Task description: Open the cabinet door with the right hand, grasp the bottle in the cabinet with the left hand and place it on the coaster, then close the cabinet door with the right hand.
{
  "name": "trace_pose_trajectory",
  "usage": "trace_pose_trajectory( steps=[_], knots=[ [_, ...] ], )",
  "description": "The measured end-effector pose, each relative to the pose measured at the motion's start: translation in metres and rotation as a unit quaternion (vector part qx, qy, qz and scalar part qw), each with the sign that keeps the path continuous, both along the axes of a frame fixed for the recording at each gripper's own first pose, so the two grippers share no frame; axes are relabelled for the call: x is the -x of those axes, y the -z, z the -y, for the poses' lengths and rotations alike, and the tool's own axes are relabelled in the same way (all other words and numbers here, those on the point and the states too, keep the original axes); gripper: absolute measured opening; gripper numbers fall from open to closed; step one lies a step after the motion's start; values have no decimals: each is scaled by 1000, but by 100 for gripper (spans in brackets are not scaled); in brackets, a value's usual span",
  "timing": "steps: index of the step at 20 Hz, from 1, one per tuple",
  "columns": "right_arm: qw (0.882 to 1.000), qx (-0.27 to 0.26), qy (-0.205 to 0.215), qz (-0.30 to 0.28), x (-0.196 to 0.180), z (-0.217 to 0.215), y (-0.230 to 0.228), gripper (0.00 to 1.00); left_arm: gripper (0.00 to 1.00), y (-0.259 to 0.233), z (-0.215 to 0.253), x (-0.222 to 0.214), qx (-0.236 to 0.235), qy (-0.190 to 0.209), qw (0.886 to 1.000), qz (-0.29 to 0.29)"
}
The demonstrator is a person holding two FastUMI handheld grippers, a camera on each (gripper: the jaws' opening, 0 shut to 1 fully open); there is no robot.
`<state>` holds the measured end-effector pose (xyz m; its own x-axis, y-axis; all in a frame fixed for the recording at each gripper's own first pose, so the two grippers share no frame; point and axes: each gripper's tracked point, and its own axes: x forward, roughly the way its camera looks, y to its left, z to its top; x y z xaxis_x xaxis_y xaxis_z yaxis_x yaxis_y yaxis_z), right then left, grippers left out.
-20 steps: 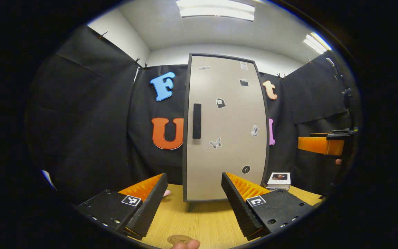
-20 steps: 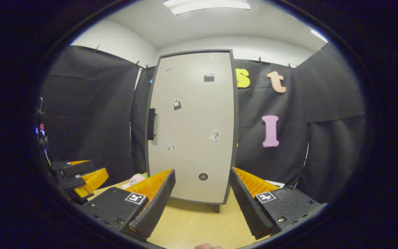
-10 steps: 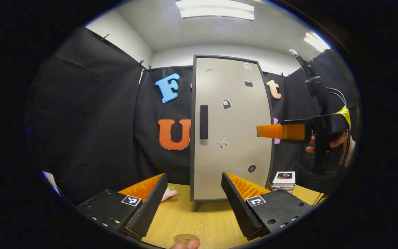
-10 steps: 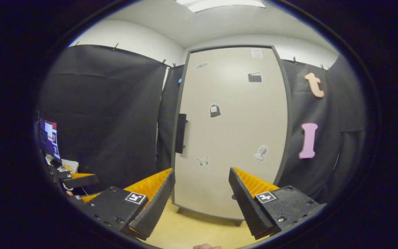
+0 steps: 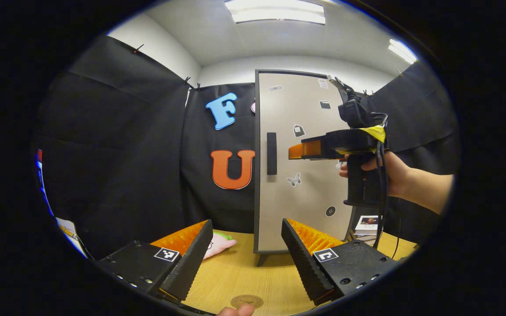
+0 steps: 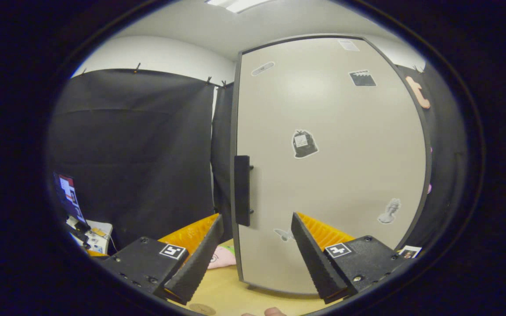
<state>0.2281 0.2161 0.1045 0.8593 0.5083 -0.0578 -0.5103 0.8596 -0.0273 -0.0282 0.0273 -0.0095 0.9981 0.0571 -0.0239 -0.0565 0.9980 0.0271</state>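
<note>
A tall beige cabinet (image 5: 305, 175) stands on the wooden table with its door shut, which hides its inside. A dark vertical handle (image 5: 271, 153) sits at the door's left edge. In the left gripper view, a hand holds my right gripper (image 5: 294, 151) level in front of the door, just right of the handle. In the right gripper view the handle (image 6: 242, 191) is close, a little above the gap of the open right gripper (image 6: 256, 239). My left gripper (image 5: 246, 245) is open and empty, low over the table. The round brown coaster (image 5: 247, 301) lies just in front of it.
A pink soft toy (image 5: 220, 243) lies left of the cabinet's foot. A small stack of boxes (image 5: 367, 224) stands at its right. Bare tabletop (image 5: 244, 272) lies between the left gripper and the cabinet. A screen (image 6: 68, 193) is far left beyond the table.
My right gripper has come up and forward, from the right side to just in front of the door near the handle. The left gripper has barely moved. The door is still shut.
</note>
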Motion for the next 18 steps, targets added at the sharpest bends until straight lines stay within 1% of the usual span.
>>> trace_pose_trajectory(
  steps=[1, 4, 5, 9, 11, 12, 13, 14, 15, 18],
  knots=[
    [1000, 2, -2, -5, -6, -6, 1, 100, 95, 0, -3, 0, -1, -3, 1000, -1],
    [1000, 5, -6, -5, -29, -28, -4, 100, 95, 1, -9, -1, -6, -11, 1000, -2],
    [1000, 8, -3, -4, -36, -33, -5, 96, 95, 1, -10, 0, -7, -13, 1000, -2],
    [1000, 3, -2, -16, -59, -53, -5, 96, 95, 1, -13, -1, -2, -19, 1000, -2],
    [1000, 5, -9, -20, -62, -60, -2, 96, 95, 3, -14, 1, 0, -22, 1000, -7],
    [1000, 3, -14, -18, -63, -65, -2, 95, 95, 4, -15, 1, 1, -24, 1000, -10],
    [1000, 5, -17, -16, -63, -68, -2, 91, 95, 5, -15, 2, 2, -26, 1000, -12],
    [1000, 9, -17, -12, -64, -71, -3, 90, 95, 5, -16, 2, 3, -28, 1000, -14],
    [1000, 14, -17, -9, -65, -74, -2, 84, 95, 5, -16, 1, 4, -30, 999, -15],
    [1000, 25, -3, 1, -70, -76, -1, 75, 95, 5, -19, 1, 3, -39, 999, -16]
  ],
)
